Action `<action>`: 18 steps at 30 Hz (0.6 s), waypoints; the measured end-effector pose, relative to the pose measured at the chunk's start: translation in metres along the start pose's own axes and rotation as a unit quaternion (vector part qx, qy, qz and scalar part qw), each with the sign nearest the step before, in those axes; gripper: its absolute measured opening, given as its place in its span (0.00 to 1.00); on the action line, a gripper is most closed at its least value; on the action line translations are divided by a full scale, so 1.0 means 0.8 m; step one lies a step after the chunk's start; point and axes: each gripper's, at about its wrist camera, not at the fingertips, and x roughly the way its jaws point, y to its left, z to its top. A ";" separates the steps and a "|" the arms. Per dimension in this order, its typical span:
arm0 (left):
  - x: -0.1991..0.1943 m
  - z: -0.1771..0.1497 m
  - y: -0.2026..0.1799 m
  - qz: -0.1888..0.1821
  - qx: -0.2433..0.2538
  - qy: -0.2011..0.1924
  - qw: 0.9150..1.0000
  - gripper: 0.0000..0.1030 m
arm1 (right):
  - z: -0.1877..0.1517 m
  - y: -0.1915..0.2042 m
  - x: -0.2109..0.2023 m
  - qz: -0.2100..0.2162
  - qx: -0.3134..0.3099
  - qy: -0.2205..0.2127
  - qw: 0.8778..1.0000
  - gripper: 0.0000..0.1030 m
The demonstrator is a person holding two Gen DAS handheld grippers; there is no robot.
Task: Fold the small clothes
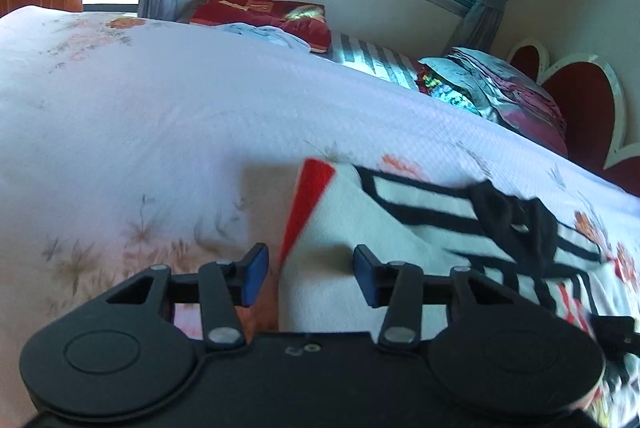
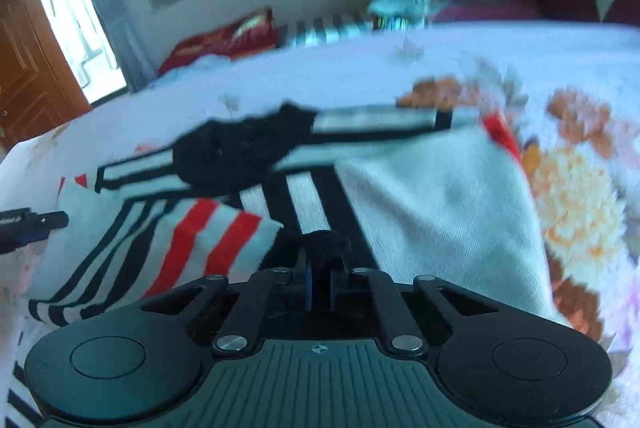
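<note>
- The right gripper [image 2: 320, 282] has its jaws pinched nearly together on a black-trimmed edge of the striped garment [image 2: 420, 196]; the cloth rises straight out of the fingertips and runs away from the camera.
- The left gripper [image 1: 311, 274] stands wide apart and holds nothing; the garment's white edge with its red corner [image 1: 310, 188] lies between and just ahead of the blue pads [image 1: 256, 278], so this hand looks placed to close on that edge.
- The garment lies spread on the bed, its long axis running roughly from one gripper toward the other; the right hand is the one already attached to it.
- It is a soft, ribbed-looking knit: white ground, black stripes, a red-striped sleeve or panel [image 2: 216, 240] and a bunched black collar [image 2: 240, 152]. I expect it to drape and sag when lifted.
- Beneath it is a pale floral bedspread [image 1: 140, 108], lightly textured, with pillows [image 1: 500, 84] near the headboard [image 1: 580, 100].
</note>
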 end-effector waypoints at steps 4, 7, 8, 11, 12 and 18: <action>0.015 0.012 0.001 -0.001 -0.007 -0.004 1.000 0.45 | 0.001 0.003 -0.010 -0.046 -0.029 -0.036 0.998 0.07; 0.027 0.014 -0.001 0.009 0.004 -0.007 1.000 0.32 | -0.008 -0.009 0.013 -0.033 -0.016 0.015 0.999 0.07; 0.031 0.014 -0.001 0.014 0.003 -0.009 1.000 0.26 | -0.007 -0.010 0.010 -0.028 -0.018 0.012 0.999 0.07; 0.040 0.016 0.000 0.028 0.002 -0.024 0.999 0.20 | -0.006 -0.013 0.009 -0.021 -0.022 0.022 0.999 0.07; 0.044 0.018 0.001 0.033 0.000 -0.026 0.999 0.20 | -0.008 -0.014 0.008 -0.020 -0.024 0.024 0.999 0.07; 0.030 0.022 -0.012 0.046 0.037 -0.028 0.998 0.23 | -0.003 -0.022 -0.006 -0.025 0.011 -0.002 1.000 0.21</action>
